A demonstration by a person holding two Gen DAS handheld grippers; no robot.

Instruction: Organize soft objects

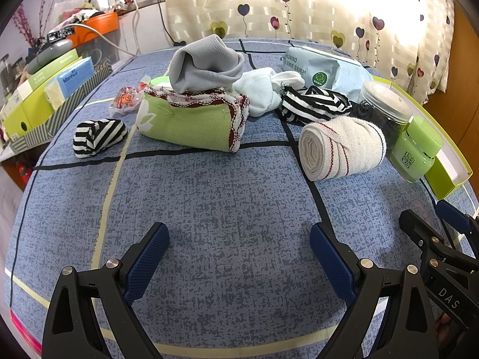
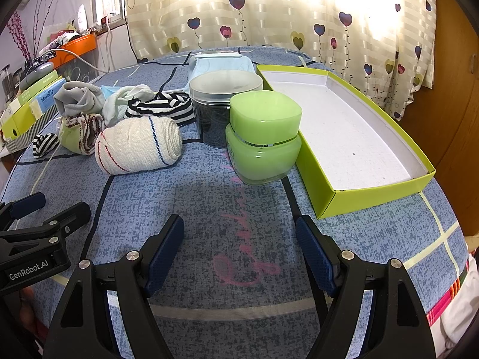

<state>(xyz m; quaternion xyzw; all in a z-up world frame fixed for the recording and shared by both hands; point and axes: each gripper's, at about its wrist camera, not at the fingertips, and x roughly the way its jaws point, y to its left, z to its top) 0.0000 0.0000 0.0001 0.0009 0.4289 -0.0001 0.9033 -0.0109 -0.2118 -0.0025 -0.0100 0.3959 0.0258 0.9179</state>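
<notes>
I see left tongs (image 1: 239, 257) and right tongs (image 2: 239, 251) spread wide, empty, near the rolled white cloth bandage (image 1: 341, 146).

Glossy plastic green jar (image 2: 263, 137), rough woven cloth bandage roll (image 2: 137, 146)

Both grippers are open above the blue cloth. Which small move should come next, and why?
Probably move the right gripper forward and left toward the rolled bandage. It is the nearest soft thing and lies free on the cloth. The green jar stands beside it, and the green box is empty. The left gripper also holds nothing.
</notes>
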